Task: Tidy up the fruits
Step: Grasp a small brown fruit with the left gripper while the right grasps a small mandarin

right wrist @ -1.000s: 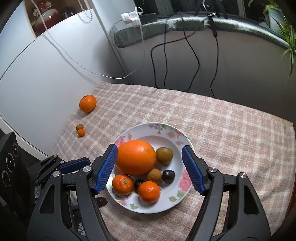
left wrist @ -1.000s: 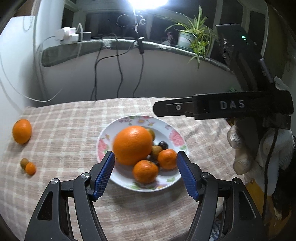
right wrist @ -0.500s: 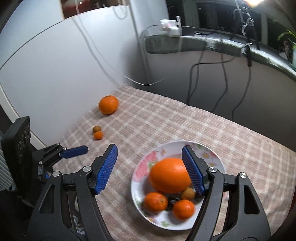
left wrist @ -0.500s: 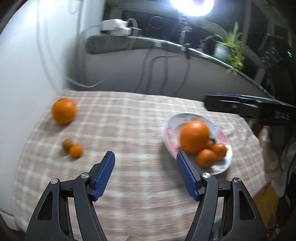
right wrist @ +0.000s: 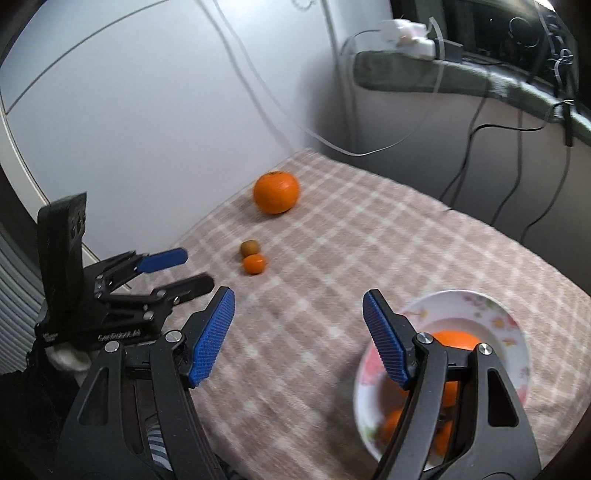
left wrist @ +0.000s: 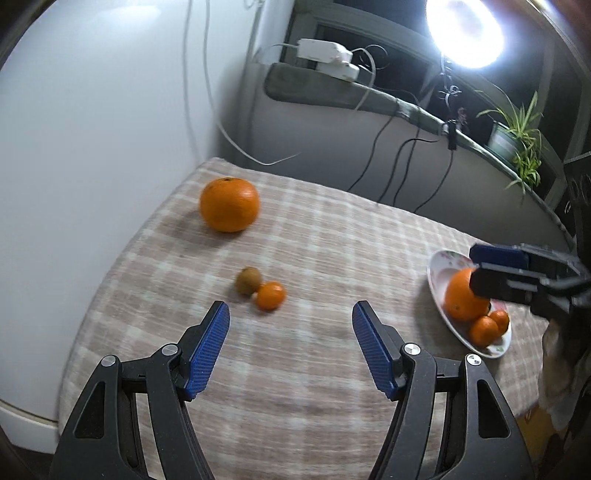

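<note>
Both jaws sat released and empty, left gripper (left wrist: 290,347) facing the small orange (left wrist: 270,295) touching the kiwi (left wrist: 248,280) mid-frame on the bench (left wrist: 332,369), plate (left wrist: 439,258) far right; risk I judged: pinching one would nudge the other rolling away.

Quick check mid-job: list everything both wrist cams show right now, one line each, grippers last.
large orange: 1, orange, on the cloth near the wall, apart from the plate
small orange: 1, orange, mid-cloth, beside the small brown fruit
small brown fruit: 1, brown-green, just behind the small orange
plate: 1, white with flowers, holding a big orange and smaller ones
tablecloth: 1, beige check, covering the table
potted plant: 1, green, on the ledge
lamp: 1, bright white, above the ledge
left gripper: blue pads, open, empty
right gripper: blue pads, open, empty
</note>
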A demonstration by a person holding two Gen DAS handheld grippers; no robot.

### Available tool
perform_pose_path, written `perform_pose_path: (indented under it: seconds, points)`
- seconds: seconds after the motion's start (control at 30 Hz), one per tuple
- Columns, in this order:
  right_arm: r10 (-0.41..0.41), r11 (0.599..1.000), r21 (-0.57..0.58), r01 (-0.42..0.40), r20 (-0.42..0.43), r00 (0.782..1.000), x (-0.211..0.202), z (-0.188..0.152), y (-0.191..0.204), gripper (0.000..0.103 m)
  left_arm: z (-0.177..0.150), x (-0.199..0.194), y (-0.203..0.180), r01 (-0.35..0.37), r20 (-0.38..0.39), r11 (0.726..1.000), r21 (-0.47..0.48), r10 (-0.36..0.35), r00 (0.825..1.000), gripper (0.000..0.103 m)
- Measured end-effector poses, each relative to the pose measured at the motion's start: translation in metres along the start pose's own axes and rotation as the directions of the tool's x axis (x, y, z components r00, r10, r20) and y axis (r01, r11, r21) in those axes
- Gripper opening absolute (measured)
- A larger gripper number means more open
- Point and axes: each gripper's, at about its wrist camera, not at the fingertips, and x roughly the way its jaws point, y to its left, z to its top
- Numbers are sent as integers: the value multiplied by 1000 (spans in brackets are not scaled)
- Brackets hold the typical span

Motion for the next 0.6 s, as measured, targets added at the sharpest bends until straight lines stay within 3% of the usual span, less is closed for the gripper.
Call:
perform_pose_path:
  seconds: [0.1, 0.27, 0.37, 0.6]
  points:
    - [14, 1000, -6, -15, -17, 1000, 15, 1, 10, 75, 5, 8, 14, 21, -25, 999, -30, -22, 999, 68]
    - [31, 999, -37, -33, -52, 998, 39, 3, 25, 74, 12, 25, 37, 70, -76, 991, -112, -79, 994, 48]
    - [29, 997, -64, -33, -69, 997, 53, 7, 34, 62, 16, 34, 46, 87, -96, 985, -147, -102, 990, 40]
    - [22, 995, -95, -33, -114, 993, 90, 10, 50, 51, 23, 54, 49, 103, -135, 983, -151, -124, 983, 35]
